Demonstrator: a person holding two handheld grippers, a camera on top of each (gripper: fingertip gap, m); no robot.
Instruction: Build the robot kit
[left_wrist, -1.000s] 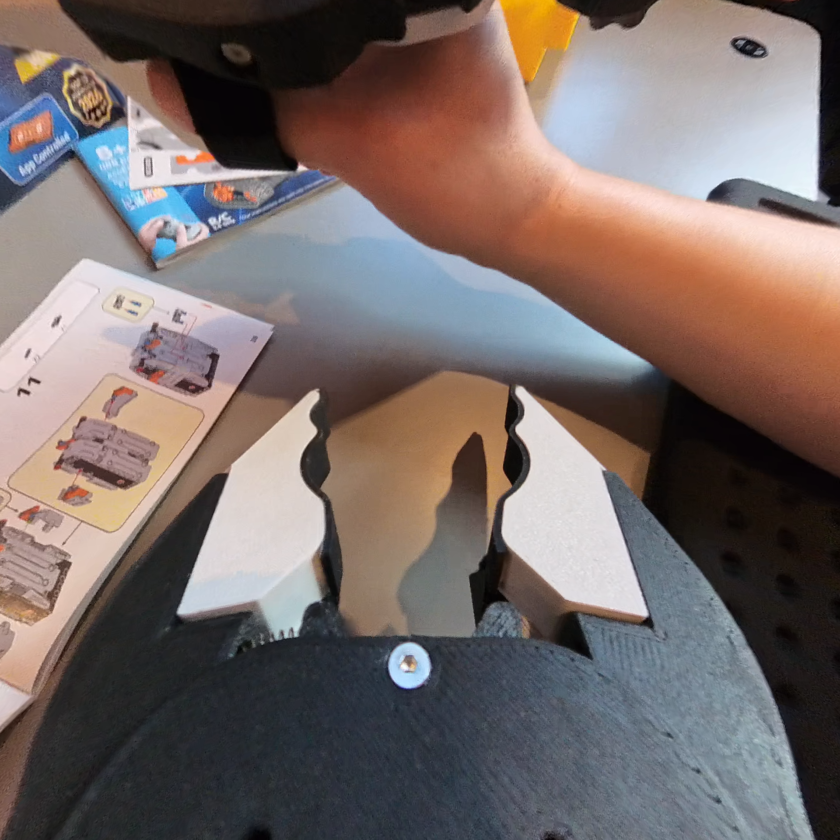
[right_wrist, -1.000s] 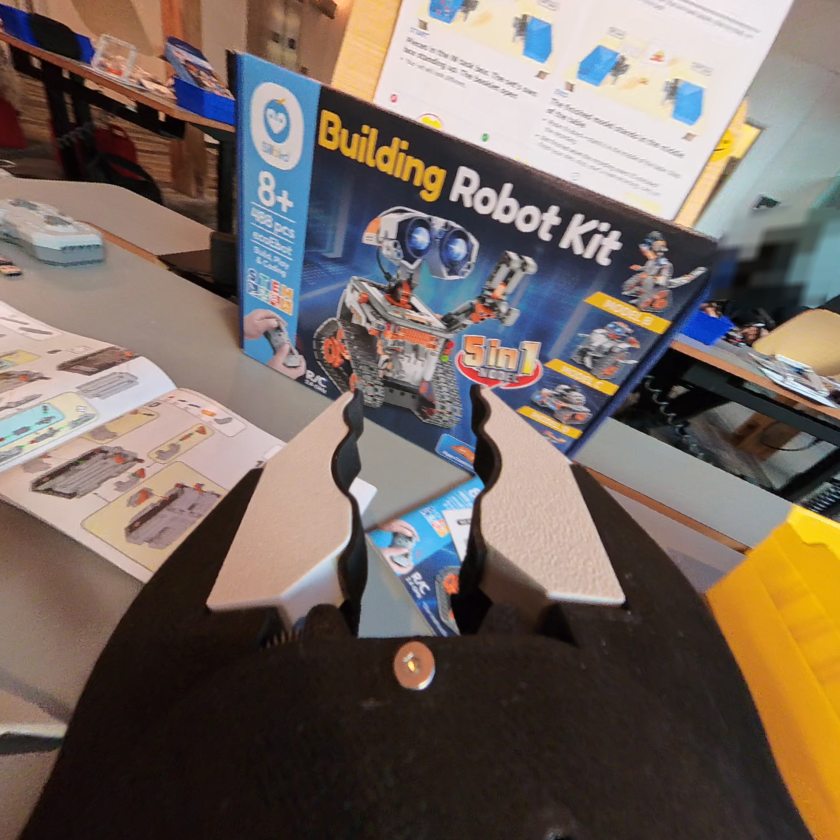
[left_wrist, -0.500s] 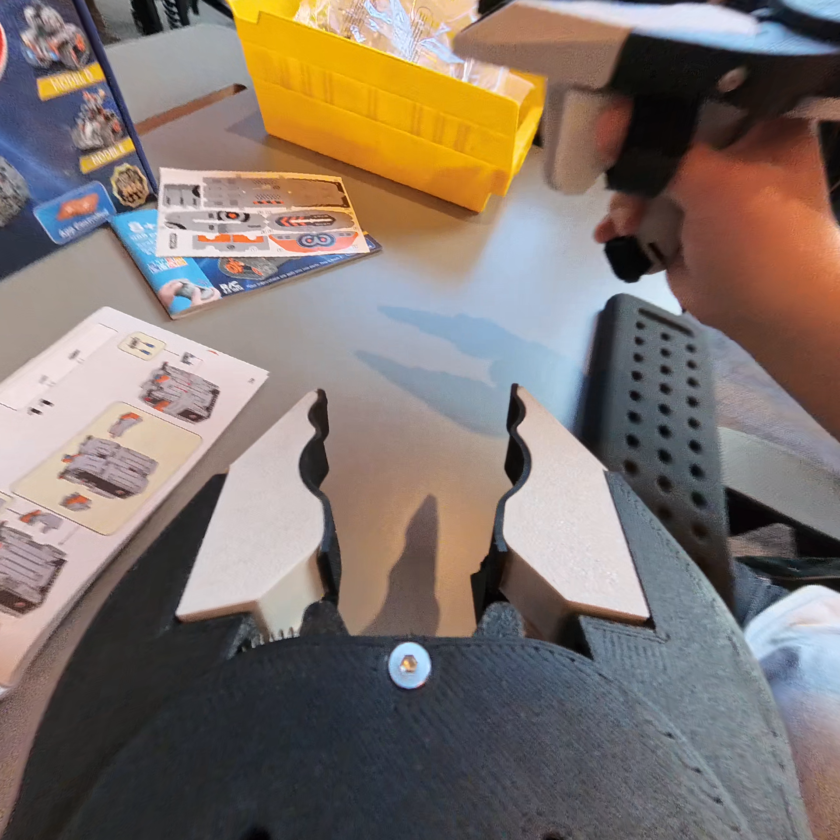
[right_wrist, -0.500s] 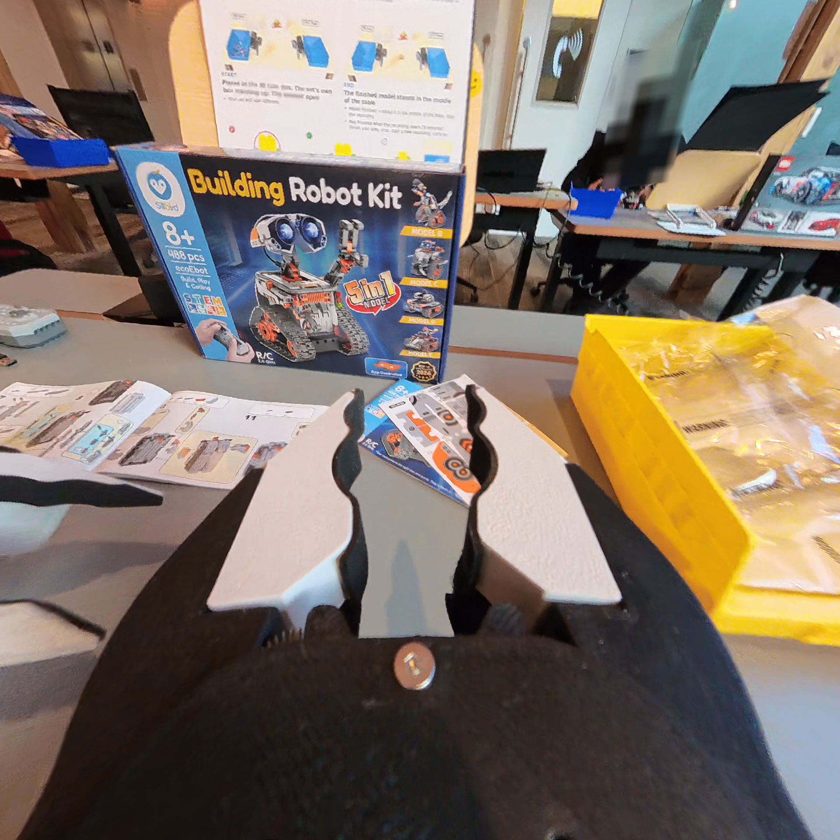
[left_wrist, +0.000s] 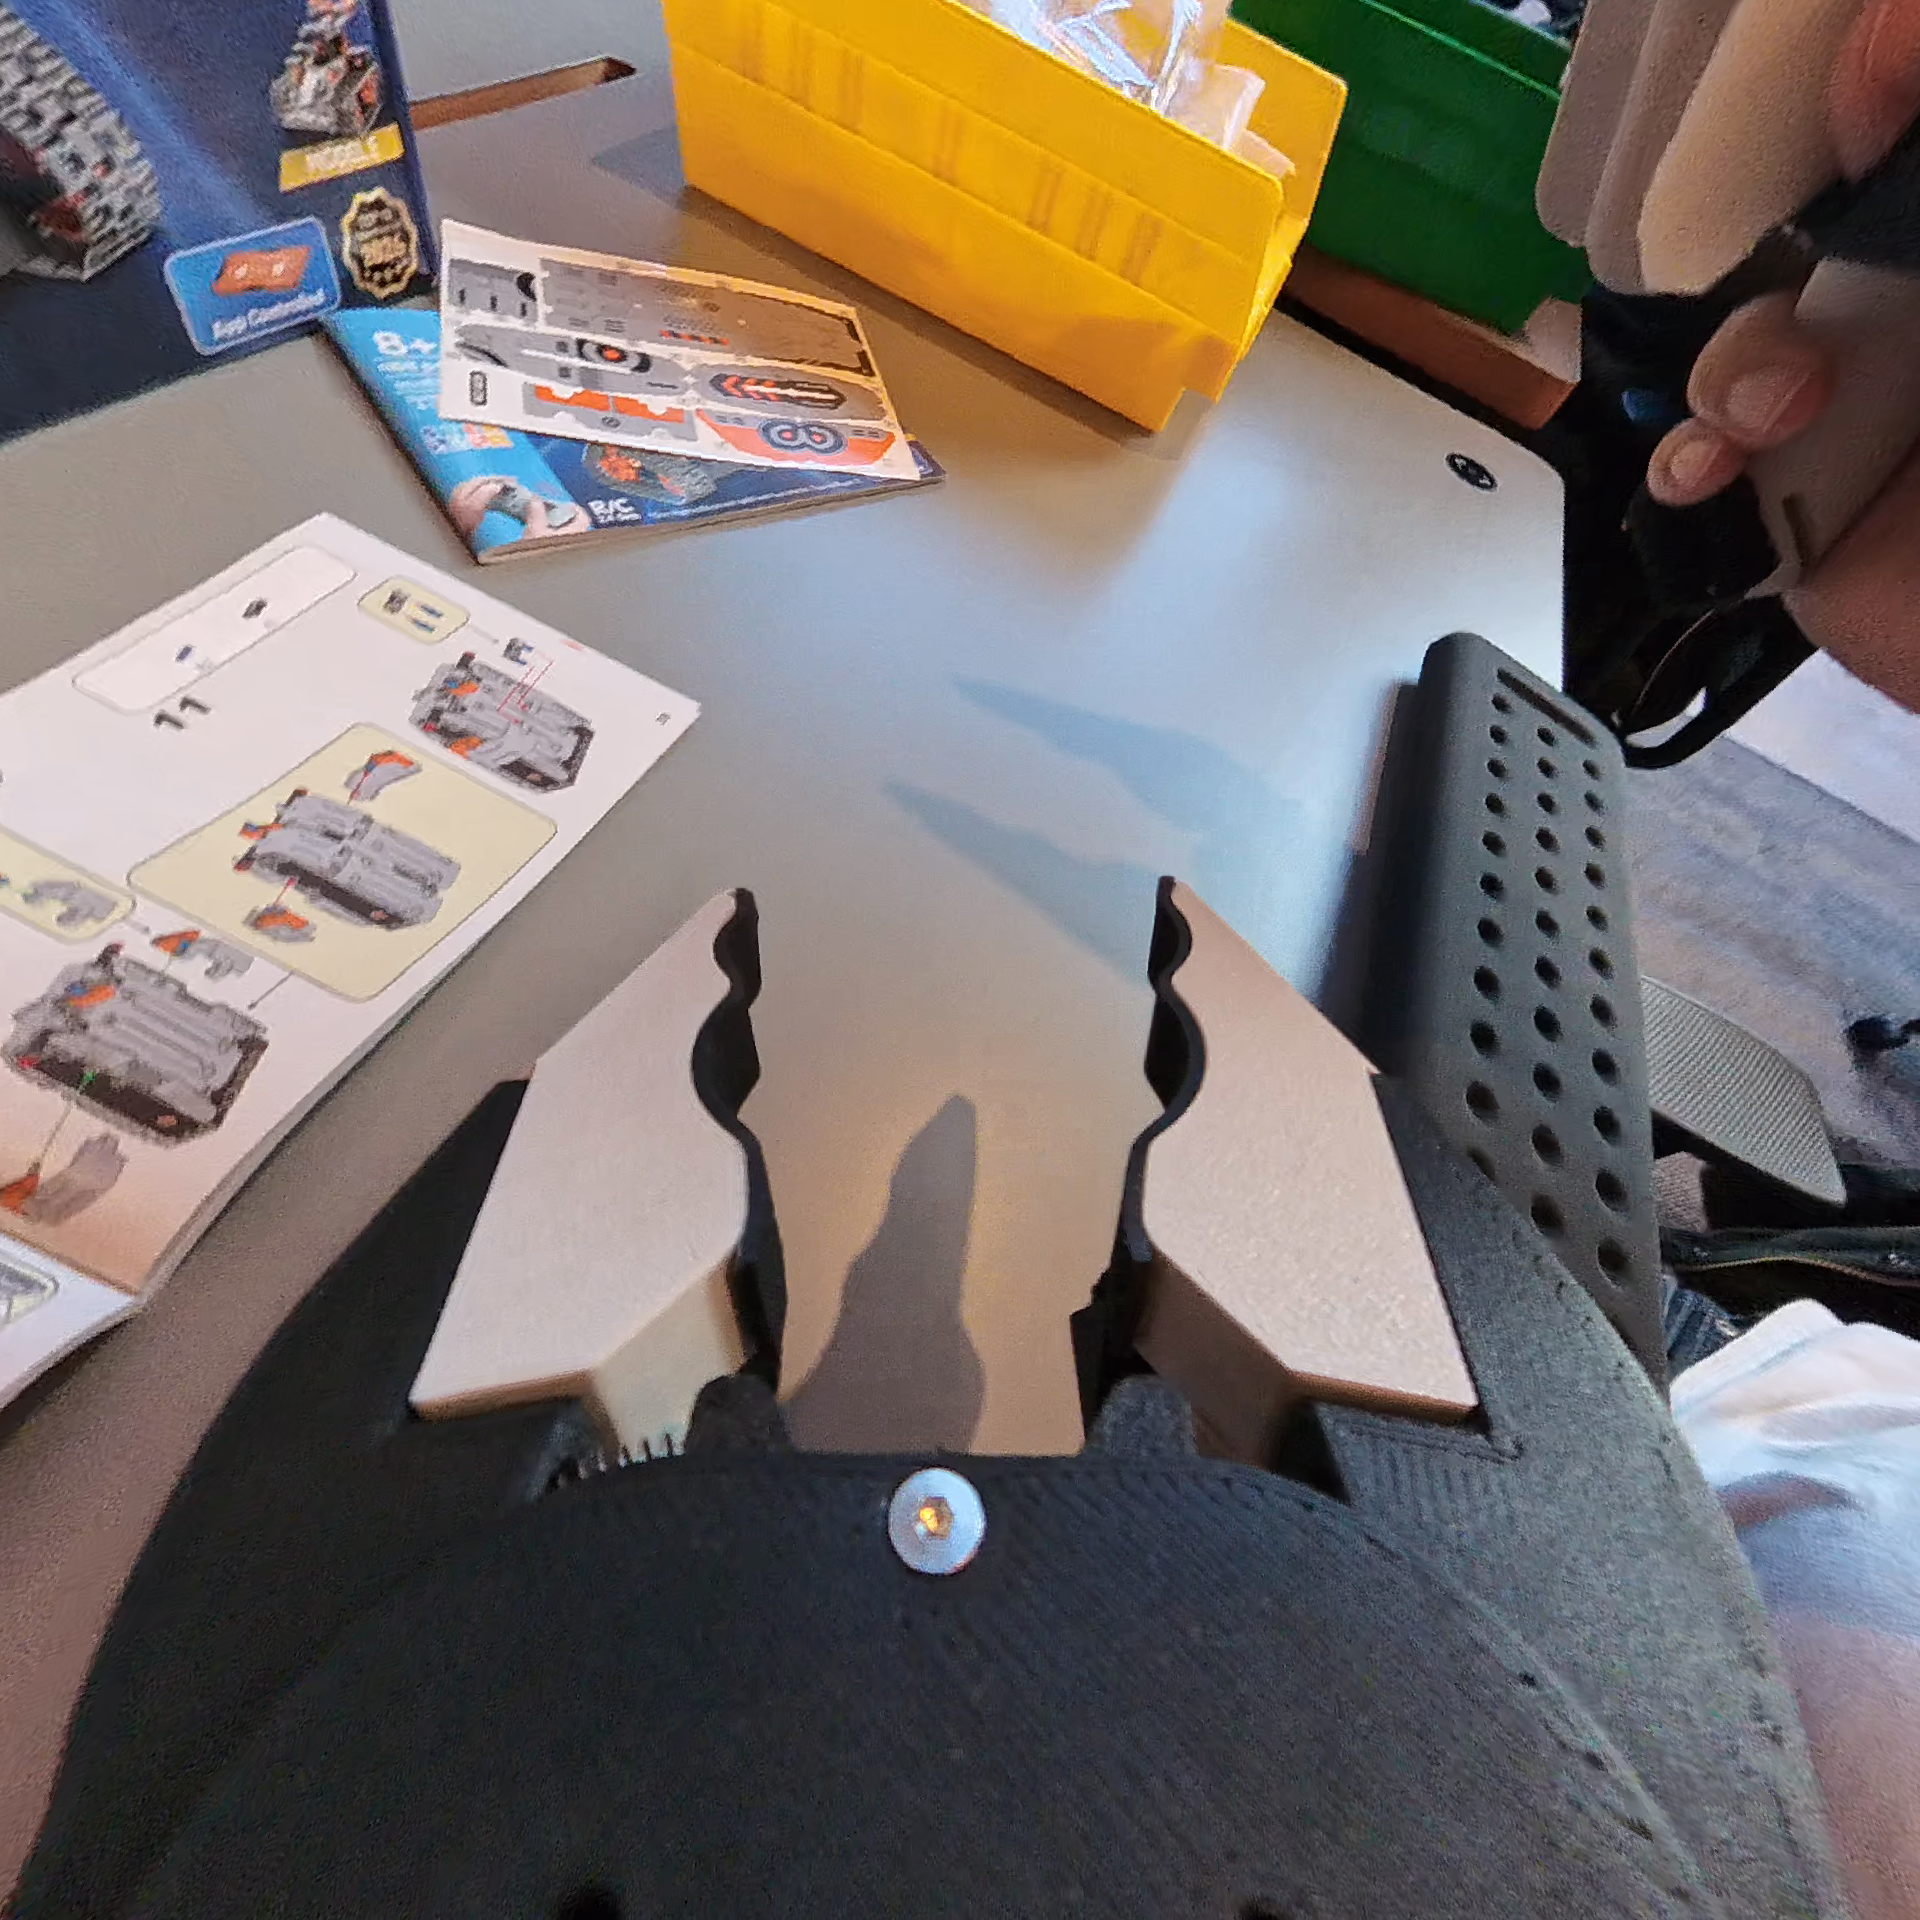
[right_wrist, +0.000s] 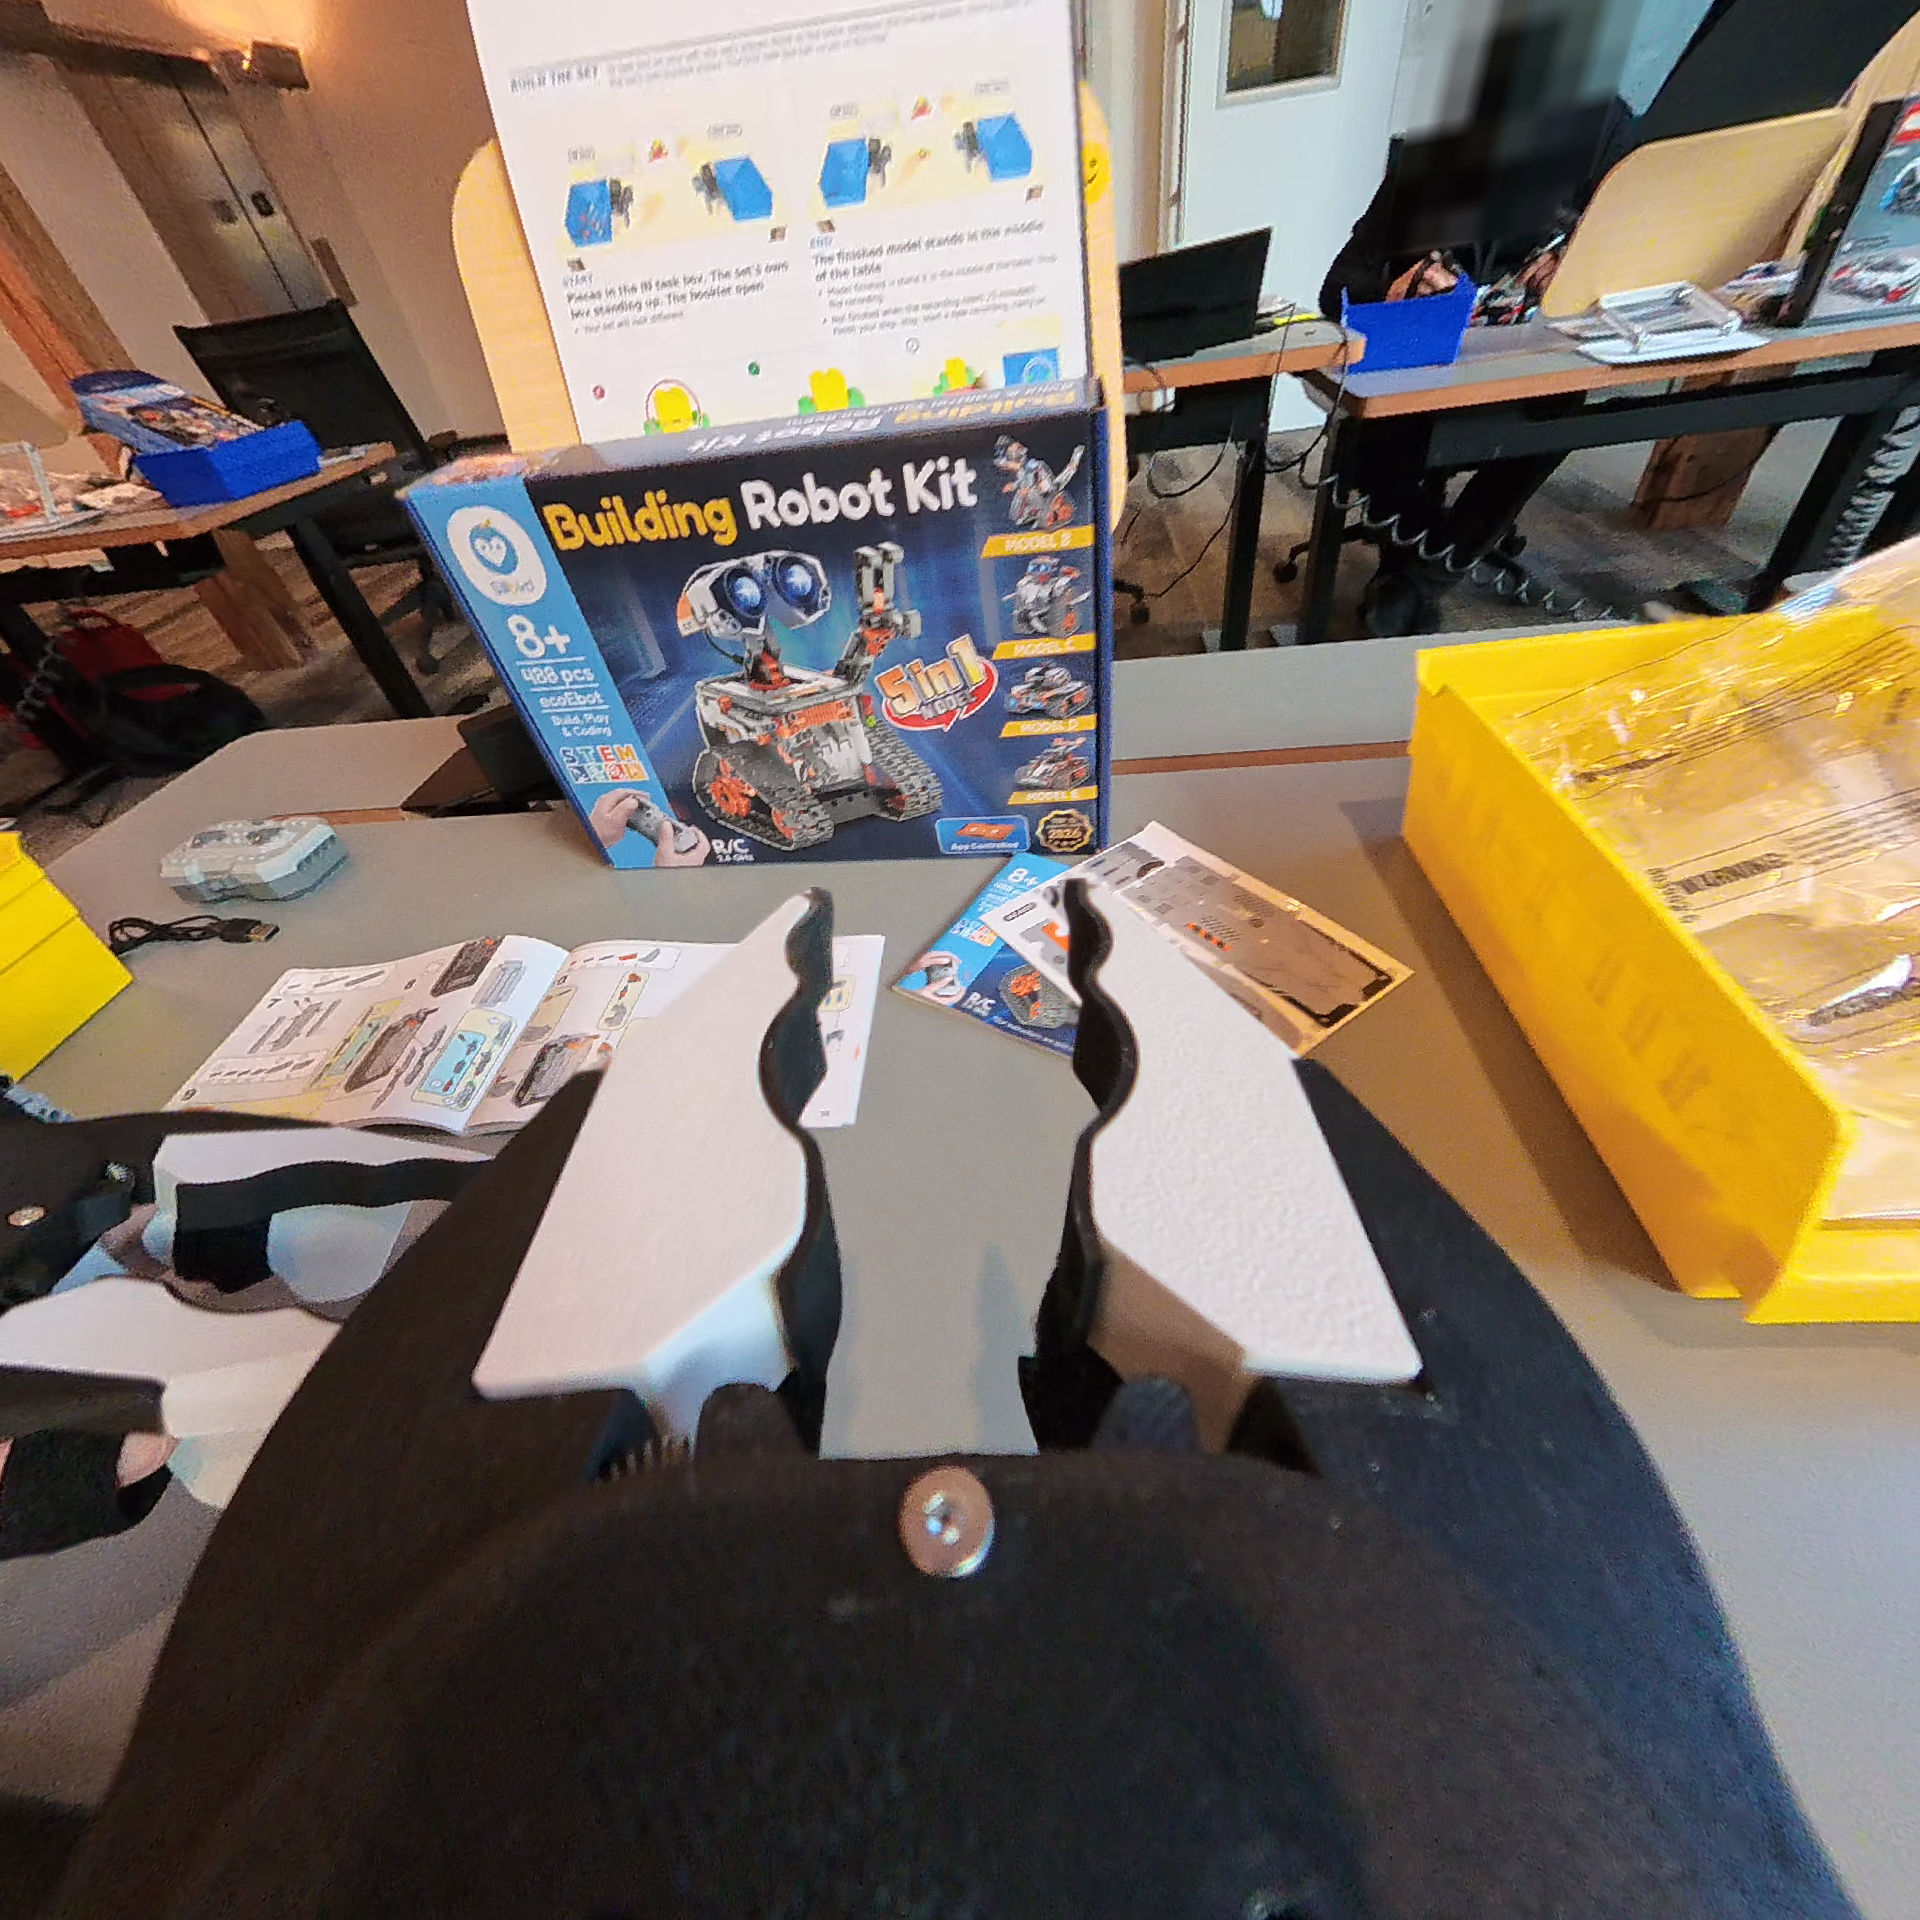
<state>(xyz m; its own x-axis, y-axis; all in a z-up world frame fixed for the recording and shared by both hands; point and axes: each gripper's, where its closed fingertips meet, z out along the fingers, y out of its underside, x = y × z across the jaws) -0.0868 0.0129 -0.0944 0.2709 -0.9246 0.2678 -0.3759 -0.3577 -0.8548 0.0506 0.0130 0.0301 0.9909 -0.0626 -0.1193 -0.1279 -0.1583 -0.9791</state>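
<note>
My left gripper (left_wrist: 953, 899) is open and empty, low over the bare grey table (left_wrist: 935, 675), with an open instruction booklet (left_wrist: 312, 831) to its left. My right gripper (right_wrist: 945, 899) is open and empty above the table and points at a blue robot-kit box (right_wrist: 790, 644) that stands upright. In the left wrist view a hand holds the right gripper (left_wrist: 1766, 364) at the top right. The left gripper (right_wrist: 208, 1247) shows at the left edge of the right wrist view. A small blue booklet (right_wrist: 987, 987) with a sticker sheet (right_wrist: 1226, 935) on it lies ahead.
A yellow bin (right_wrist: 1558, 935) holding clear plastic bags stands at the right, with a green bin (left_wrist: 1434, 135) behind it. A grey device (right_wrist: 255, 857) and a black cable (right_wrist: 197, 930) lie at the far left. A black perforated armrest (left_wrist: 1527, 987) sits at the table's right edge. The gap from one gripper's tips to the other's is roughly 20 centimetres.
The hand with the right gripper crossed in front of my left gripper and moved off to the right. The right gripper pulled back from the box and rose. Both stayed open.
</note>
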